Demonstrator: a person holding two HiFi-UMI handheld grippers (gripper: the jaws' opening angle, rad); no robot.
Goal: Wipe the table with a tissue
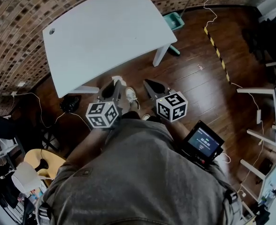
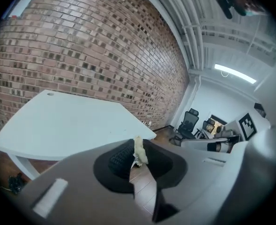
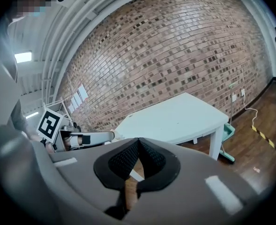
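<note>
Your left gripper [image 2: 136, 148] is clamping a small scrap of tissue [image 2: 138, 150], jaws pressed together, with the pale crumpled wad poking up from between the tips. Your right gripper [image 3: 138, 146] is riding alongside it, jaws closed against each other and gripping nothing.

You are standing back from the white tabletop [image 1: 105, 36], holding both grippers out in front of your body with their tips aiming toward its near edge. The tissue is not touching the surface, so the wiping looks not yet begun. The tabletop is lying ahead of and below the left gripper, a little to its left in the left gripper view, with its long axis running across your front. Both grippers are sitting about level with each other, but the left one is carrying the tissue, so the reach forward and down is likely falling to it.

The surface is showing bare apart from a small round hole [image 1: 52, 31] near one corner, though faint stains would be hard to make out at this range. Behind it a brick wall [image 1: 16, 32] is curving round. Underfoot a dark wooden floor [image 1: 198, 88] is carrying loose cables, a striped tape line [image 1: 217, 50] and a teal container [image 1: 174, 20] by the table leg.
</note>
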